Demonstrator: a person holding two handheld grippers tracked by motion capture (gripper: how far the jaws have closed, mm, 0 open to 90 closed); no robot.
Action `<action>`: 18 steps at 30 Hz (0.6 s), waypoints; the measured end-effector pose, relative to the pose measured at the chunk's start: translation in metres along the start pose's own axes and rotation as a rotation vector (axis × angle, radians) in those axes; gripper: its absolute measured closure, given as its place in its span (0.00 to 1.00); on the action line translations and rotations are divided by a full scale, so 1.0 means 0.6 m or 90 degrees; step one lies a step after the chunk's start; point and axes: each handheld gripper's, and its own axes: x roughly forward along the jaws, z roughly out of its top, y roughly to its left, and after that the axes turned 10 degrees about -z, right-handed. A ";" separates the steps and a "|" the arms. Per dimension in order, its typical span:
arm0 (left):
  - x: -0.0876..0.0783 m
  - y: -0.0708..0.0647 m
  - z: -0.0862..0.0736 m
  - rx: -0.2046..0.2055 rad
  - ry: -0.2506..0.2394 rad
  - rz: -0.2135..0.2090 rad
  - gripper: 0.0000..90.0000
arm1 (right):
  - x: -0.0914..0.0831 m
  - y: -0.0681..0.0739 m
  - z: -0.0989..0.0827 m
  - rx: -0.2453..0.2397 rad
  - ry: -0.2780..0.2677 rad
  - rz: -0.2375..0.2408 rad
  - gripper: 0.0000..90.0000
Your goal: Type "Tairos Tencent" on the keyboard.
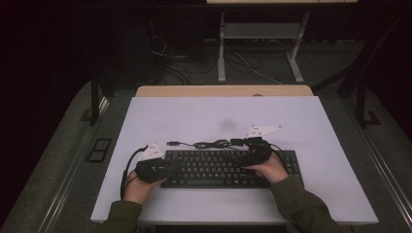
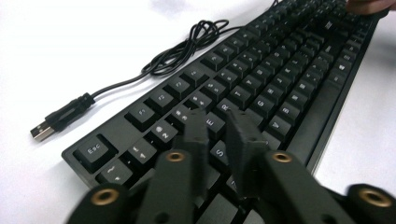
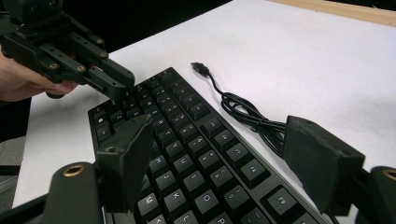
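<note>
Black keyboard (image 1: 218,168) under both grippers, left gripper (image 2: 219,135) fingers nearly closed, right gripper (image 3: 224,158) fingers wide apart.

Holding a gripper in each hand, forearms coming in from the bottom edge in green sleeves. Left hand (image 1: 137,187) wrapping the left gripper (image 2: 218,122) low and pointing it rightward, jaws sitting nearly together with just a slim gap, tips angling down. Right hand (image 1: 270,169) gripping the right gripper (image 3: 219,154) further up and tilting it leftward, jaws spreading wide apart. Both grippers aiming roughly toward each other, well apart.
</note>
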 end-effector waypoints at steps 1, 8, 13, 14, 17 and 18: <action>0.000 0.000 0.000 -0.001 0.001 0.000 0.93 | 0.000 0.000 0.000 0.000 0.000 0.000 0.27; 0.001 0.004 -0.003 -0.009 0.020 -0.001 0.99 | 0.001 0.001 0.000 -0.001 0.000 0.000 0.27; 0.005 0.005 -0.006 -0.009 0.036 -0.001 0.99 | 0.001 0.001 0.000 0.000 0.001 0.000 0.27; 0.006 0.005 -0.006 -0.008 0.041 0.001 0.99 | 0.001 0.001 0.000 0.000 0.001 -0.001 0.27; 0.009 0.005 -0.007 -0.009 0.045 0.001 0.99 | 0.001 0.001 0.000 0.000 0.001 -0.001 0.27; 0.010 0.005 -0.007 -0.008 0.046 0.001 0.99 | 0.002 0.001 0.000 -0.001 0.001 -0.001 0.27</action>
